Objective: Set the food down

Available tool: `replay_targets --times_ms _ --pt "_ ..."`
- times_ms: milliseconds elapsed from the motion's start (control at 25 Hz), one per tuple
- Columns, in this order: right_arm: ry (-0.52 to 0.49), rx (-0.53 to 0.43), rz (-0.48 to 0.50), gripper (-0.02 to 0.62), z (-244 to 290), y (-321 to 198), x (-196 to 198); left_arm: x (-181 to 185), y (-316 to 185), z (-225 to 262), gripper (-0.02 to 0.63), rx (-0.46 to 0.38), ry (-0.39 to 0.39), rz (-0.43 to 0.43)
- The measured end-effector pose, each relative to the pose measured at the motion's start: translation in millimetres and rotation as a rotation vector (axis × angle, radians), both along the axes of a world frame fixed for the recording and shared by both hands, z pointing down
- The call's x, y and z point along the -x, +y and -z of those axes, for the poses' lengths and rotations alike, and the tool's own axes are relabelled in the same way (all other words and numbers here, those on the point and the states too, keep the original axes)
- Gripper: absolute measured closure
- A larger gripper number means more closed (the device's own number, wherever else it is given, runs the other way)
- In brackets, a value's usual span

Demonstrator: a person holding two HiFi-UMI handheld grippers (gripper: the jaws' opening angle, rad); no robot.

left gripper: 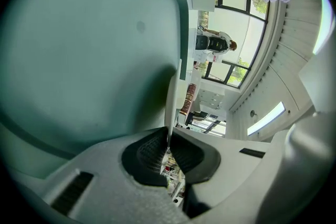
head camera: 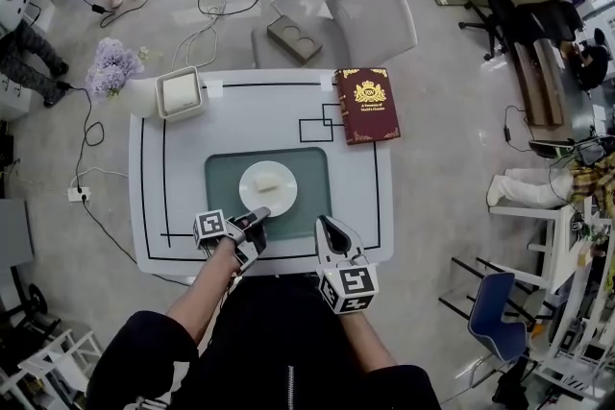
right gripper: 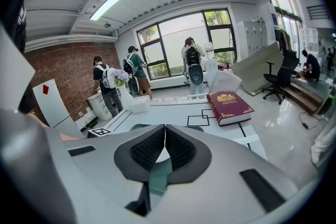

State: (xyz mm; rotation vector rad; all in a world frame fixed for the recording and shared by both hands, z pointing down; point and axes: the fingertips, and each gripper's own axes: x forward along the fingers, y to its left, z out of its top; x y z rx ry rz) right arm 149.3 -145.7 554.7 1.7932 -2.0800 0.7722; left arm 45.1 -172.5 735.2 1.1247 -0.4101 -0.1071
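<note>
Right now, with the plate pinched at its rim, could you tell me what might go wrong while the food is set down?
The left gripper holds the plate only by its thin near rim, so it may tip or slip. The food lies loose on it and could slide off. The right gripper, shut and empty by the mat's corner, gives no support.
</note>
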Motion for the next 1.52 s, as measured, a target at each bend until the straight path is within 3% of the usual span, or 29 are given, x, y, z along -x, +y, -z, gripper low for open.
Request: replay_targets --times_ms 280,480,1320,1520 --pt "-0.020 0.003 -0.004 0.584 -1 0 -1 -6 0 6 0.591 0.052 0.058 0.028" --pt "-0.035 0.010 -0.004 0.584 -5 3 1 -8 -1 14 0.521 0.067 0.107 0.052" --pt "-0.032 0.004 0.009 0.584 -1 20 13 2 24 10 0.511 0.125 0.105 0.073" --pt "-0.032 -0.002 0.015 0.584 -1 22 16 6 25 9 0.443 0.159 0.081 0.126"
